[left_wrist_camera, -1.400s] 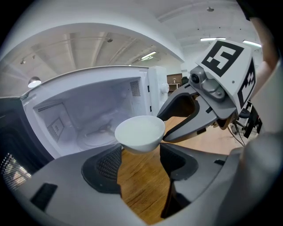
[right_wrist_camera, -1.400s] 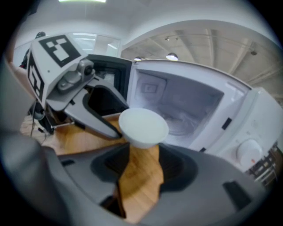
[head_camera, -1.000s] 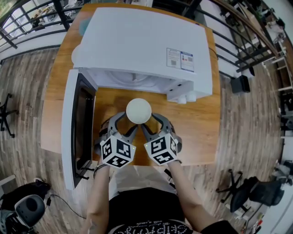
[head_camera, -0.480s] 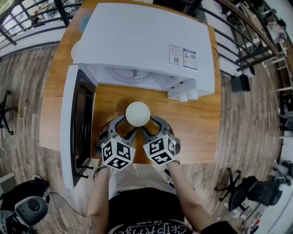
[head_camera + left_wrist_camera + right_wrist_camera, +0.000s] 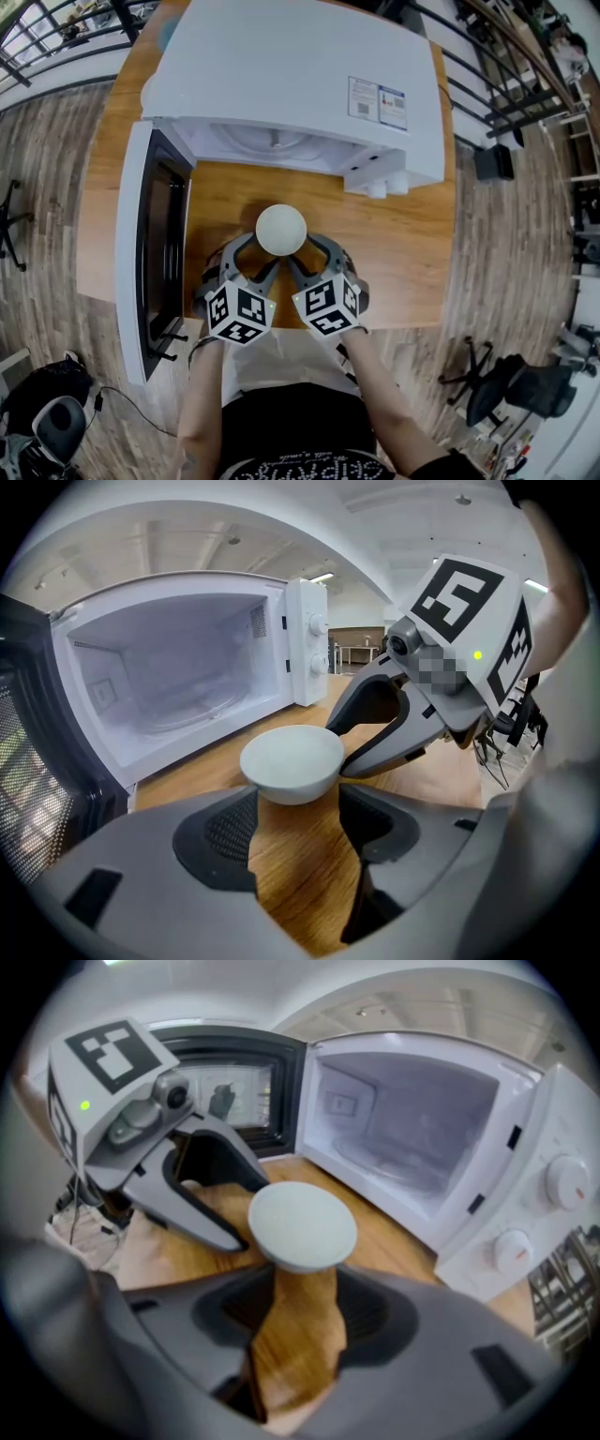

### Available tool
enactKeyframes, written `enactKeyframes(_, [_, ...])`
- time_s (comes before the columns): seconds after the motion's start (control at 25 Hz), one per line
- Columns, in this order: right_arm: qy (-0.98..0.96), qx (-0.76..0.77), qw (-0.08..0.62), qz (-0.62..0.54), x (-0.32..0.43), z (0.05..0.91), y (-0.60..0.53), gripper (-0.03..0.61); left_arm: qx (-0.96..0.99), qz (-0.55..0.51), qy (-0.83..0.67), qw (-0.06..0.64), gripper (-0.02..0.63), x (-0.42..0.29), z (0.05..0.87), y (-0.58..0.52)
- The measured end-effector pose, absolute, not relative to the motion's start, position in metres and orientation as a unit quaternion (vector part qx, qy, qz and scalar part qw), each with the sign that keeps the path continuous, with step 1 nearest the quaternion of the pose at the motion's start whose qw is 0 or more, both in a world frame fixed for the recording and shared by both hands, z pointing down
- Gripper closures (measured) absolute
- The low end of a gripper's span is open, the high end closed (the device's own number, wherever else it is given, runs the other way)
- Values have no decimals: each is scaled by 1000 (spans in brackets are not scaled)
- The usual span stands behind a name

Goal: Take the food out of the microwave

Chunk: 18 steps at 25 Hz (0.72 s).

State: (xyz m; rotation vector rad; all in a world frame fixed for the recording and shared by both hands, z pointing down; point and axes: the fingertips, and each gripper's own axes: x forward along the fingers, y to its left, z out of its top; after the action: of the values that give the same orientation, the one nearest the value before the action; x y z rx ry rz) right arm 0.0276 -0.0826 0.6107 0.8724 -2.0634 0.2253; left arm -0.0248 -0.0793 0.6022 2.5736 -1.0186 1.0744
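The door [image 5: 155,253] stands open just left of the left gripper [image 5: 296,797], and a swing that way could knock it. That gripper's jaws are set fairly wide, their tips pinching the lower wall of the bowl [image 5: 281,230]. The bowl sits at the tips, out of the microwave [image 5: 291,84] and over the table [image 5: 403,272]. From the bowl's right, the right gripper [image 5: 305,1274] clasps it likewise, jaws about as wide. I cannot tell whether the bowl rests on the table.

The hold looks shallow: tips only, on a smooth, curved wall. If one gripper squeezes or lifts out of step with the other, the bowl may tilt, slip out ahead of the jaws and spill. Letting go unevenly could tip it too.
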Motion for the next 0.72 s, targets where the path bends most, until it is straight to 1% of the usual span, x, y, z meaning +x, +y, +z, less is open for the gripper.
enactKeyframes(0.72, [-829,354,424,86,27,617,-80,364,866,358,-335,99,318,-25,611,-75])
